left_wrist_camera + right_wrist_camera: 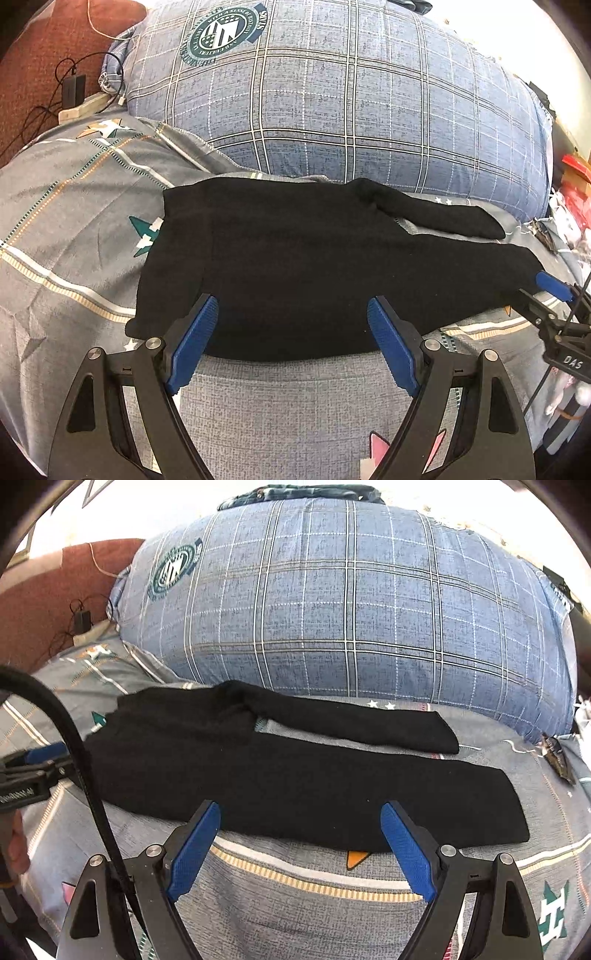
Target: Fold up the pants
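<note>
I count one pair of black pants [295,266], one plaid pillow [332,103], one grey bedspread [74,221], my two grippers [291,314] [299,819].

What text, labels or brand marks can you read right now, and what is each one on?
"STARS": on the ribbon of the round green emblem printed on the blue plaid pillow; it appears upside down.
"DAS": white letters on the black body of the right gripper, at the right edge of the left wrist view.
Ring lettering around the emblem: too small and inverted to read.
White print on the left gripper body in the right wrist view: too blurred to read.
</note>
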Demonstrator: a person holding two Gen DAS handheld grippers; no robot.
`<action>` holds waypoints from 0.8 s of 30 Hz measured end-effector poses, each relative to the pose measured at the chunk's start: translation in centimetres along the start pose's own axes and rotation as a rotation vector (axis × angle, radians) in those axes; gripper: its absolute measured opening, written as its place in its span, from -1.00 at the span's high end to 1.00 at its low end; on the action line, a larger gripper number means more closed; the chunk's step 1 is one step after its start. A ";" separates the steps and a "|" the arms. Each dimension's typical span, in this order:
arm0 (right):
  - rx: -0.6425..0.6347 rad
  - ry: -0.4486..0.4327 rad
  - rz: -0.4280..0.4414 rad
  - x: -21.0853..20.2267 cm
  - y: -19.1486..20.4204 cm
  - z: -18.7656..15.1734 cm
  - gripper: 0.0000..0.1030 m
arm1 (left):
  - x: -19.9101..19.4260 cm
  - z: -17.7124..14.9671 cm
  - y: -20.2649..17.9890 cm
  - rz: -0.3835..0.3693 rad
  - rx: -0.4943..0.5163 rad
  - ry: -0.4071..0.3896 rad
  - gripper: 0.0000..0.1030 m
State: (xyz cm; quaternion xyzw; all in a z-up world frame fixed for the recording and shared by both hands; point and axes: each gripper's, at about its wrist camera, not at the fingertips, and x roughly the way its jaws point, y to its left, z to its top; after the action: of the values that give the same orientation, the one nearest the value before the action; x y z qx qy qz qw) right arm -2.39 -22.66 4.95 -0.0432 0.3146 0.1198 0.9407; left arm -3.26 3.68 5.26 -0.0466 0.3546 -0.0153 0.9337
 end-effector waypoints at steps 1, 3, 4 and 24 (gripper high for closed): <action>0.010 0.002 0.024 0.0 -0.2 0.1 -0.69 | 0.1 0.0 0.1 0.000 -0.003 0.002 -0.62; 0.025 0.013 0.048 0.1 -0.3 0.2 -0.76 | 0.2 0.0 0.3 0.000 -0.008 0.012 -0.62; 0.024 0.019 0.053 0.2 -0.2 0.2 -0.76 | 0.3 -0.1 0.3 -0.003 -0.011 0.016 -0.62; -0.005 0.128 0.013 0.6 -0.7 -1.3 -0.32 | 0.1 -0.9 2.1 0.017 -0.035 0.041 -0.62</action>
State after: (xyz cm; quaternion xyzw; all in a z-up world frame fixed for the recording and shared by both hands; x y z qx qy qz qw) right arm -2.48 -23.47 3.54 -0.0513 0.3739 0.1238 0.9177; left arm -3.74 5.66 4.30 -0.0594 0.3741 -0.0023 0.9255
